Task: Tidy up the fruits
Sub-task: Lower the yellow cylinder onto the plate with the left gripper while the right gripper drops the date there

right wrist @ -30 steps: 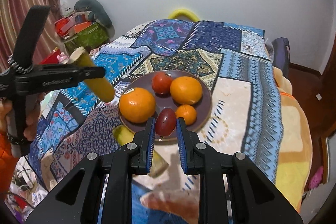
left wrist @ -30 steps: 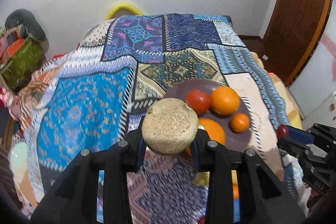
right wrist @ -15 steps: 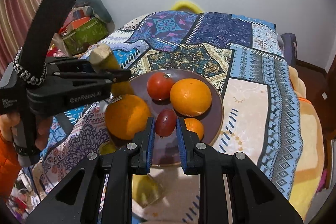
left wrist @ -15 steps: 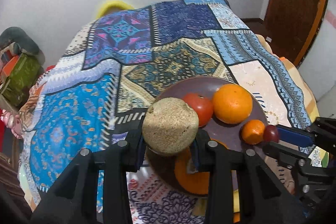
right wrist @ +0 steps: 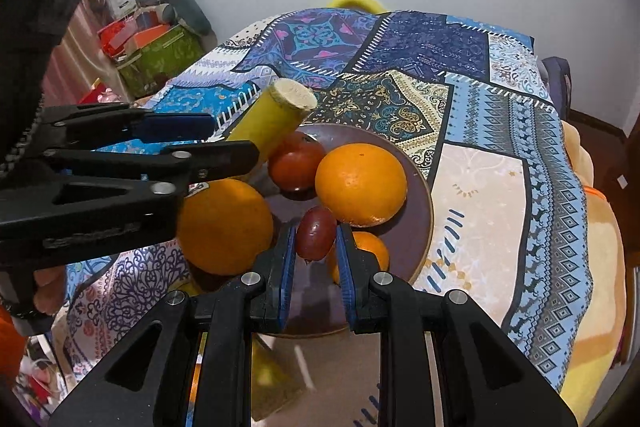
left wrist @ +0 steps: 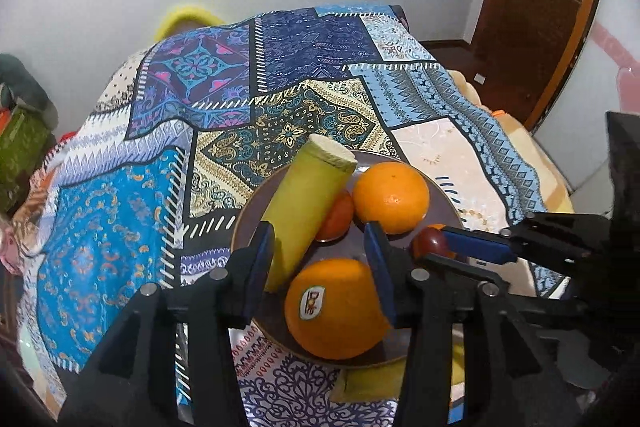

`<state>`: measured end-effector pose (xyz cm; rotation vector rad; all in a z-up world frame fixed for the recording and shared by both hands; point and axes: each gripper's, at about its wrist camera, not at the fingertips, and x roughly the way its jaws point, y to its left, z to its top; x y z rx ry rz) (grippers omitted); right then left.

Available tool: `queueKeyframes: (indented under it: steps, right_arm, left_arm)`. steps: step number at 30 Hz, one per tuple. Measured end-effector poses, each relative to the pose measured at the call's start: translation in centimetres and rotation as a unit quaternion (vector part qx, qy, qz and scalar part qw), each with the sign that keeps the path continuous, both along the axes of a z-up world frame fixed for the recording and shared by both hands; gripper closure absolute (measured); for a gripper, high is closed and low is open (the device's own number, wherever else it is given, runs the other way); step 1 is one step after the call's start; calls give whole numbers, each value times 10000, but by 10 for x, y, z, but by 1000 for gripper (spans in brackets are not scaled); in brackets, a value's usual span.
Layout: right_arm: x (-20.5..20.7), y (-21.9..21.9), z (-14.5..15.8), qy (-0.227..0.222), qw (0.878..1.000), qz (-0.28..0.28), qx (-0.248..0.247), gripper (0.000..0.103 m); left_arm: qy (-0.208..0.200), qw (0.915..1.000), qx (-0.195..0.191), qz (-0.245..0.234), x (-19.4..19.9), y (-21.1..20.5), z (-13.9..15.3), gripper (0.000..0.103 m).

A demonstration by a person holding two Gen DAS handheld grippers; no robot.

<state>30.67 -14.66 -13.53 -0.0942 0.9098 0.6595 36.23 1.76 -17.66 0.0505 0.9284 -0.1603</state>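
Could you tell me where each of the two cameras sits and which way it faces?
Left wrist: on the left gripper, looking down along its opening jaws at the plate; the green stalk leans by one pad, the right gripper at right.
Right wrist: on the right gripper, shut on a small red fruit; the left gripper and a hand at left.
Both share plate, oranges and patterned cloth.

Bright, even indoor light; sharp centre, fisheye-warped dark corners.
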Motion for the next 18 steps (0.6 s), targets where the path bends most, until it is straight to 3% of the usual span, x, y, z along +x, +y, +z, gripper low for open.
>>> queueKeyframes:
  steps: [6, 11, 18]
  right_arm:
    - [1, 6, -2, 58, 10000, 14, 38, 83]
    - [-7, 10, 2, -103, 9999, 63, -76, 66]
    - [-18, -3, 19, -170, 9998, -21, -44, 65]
  left_arm:
    - [2, 9994, -291, 207, -9, 20, 2, 54]
    - [-7, 9986, -365, 390, -20, 34, 2, 52]
    - [-36, 9979, -392, 522, -45, 42, 7, 51]
